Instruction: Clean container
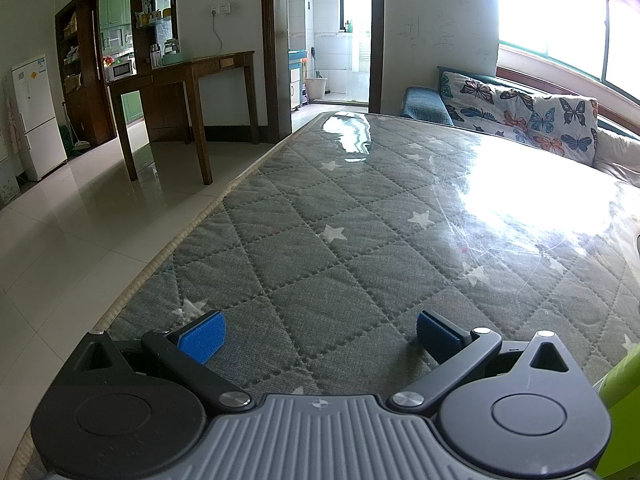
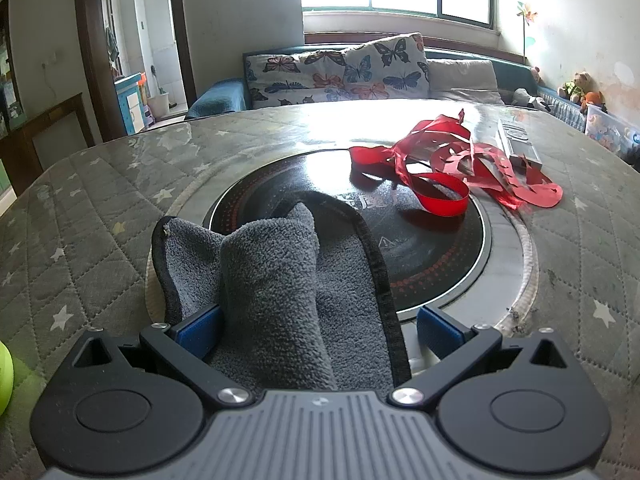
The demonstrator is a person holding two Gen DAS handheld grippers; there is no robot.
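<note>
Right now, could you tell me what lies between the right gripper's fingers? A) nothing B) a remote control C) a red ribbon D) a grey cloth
D: in the right wrist view the grey cloth bunches up between the right gripper fingers, which stand wide apart, while the red ribbon and the remote control lie farther off on the table.

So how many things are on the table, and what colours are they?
Grey: 1, the towel between the right gripper's fingers.
Red: 1, the tangle of cut paper ribbon.
Black: 1, the round cooktop set into the table.
Silver: 1, the remote control.
Green: 1, an object at the edge; can't tell what.
Total: 5.
</note>
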